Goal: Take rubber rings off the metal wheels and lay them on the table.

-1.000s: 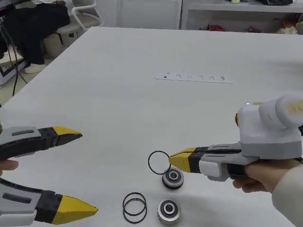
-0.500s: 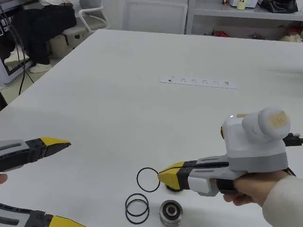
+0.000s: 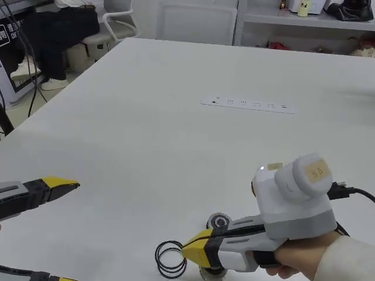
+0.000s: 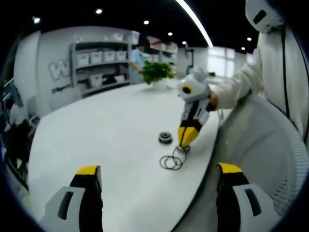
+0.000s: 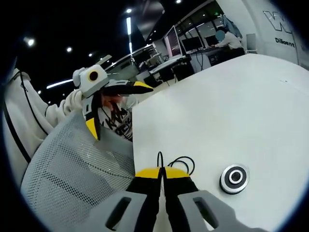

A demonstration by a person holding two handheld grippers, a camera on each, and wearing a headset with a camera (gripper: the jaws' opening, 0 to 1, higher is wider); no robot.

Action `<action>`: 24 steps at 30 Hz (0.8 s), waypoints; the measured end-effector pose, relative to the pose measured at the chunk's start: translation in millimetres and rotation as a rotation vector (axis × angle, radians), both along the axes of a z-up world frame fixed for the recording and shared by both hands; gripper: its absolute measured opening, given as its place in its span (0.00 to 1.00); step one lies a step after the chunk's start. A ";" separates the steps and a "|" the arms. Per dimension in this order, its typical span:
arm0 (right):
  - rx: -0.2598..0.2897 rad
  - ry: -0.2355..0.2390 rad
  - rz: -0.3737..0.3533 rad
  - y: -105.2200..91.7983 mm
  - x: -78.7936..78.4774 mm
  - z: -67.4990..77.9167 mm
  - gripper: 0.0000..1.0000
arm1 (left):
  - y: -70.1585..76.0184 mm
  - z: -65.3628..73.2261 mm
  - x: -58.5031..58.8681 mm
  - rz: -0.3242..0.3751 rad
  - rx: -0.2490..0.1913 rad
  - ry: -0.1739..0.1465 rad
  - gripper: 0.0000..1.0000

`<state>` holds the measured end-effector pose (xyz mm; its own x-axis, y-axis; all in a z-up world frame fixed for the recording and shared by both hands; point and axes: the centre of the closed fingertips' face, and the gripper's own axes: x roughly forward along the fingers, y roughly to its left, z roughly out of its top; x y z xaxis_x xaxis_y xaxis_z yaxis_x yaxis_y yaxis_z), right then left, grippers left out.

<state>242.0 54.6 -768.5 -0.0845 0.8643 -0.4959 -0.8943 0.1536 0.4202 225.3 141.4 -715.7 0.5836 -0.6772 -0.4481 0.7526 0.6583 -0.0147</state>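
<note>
My right gripper (image 3: 190, 250) is shut on a thin black rubber ring (image 5: 160, 159), whose loop hangs over the black rings (image 3: 170, 258) lying at the table's near edge. One metal wheel (image 3: 218, 221) stands just beyond the gripper, and a second wheel (image 3: 210, 271) is partly hidden under it. In the right gripper view the shut gripper (image 5: 162, 170) has a wheel (image 5: 234, 178) to its right. My left gripper (image 4: 159, 170) stands wide open with nothing in it, well short of the rings (image 4: 171, 162); its upper jaw tip (image 3: 58, 186) shows at far left.
A white power strip (image 3: 249, 104) lies flat at mid-table. The white table (image 3: 146, 129) stretches bare beyond it. An office chair (image 3: 111, 20) and shelves stand behind the far edge. A mesh chair (image 5: 72, 169) sits close by the near table edge.
My right gripper has carried the ring toward me, from beside the far wheel down to the rings near the table edge. The left gripper has drawn back to the left.
</note>
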 end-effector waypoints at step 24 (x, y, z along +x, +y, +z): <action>-0.094 -0.066 0.022 -6.5 -0.8 -24.1 0.00 | 1.0 -8.8 -6.8 0.017 0.010 0.028 1.00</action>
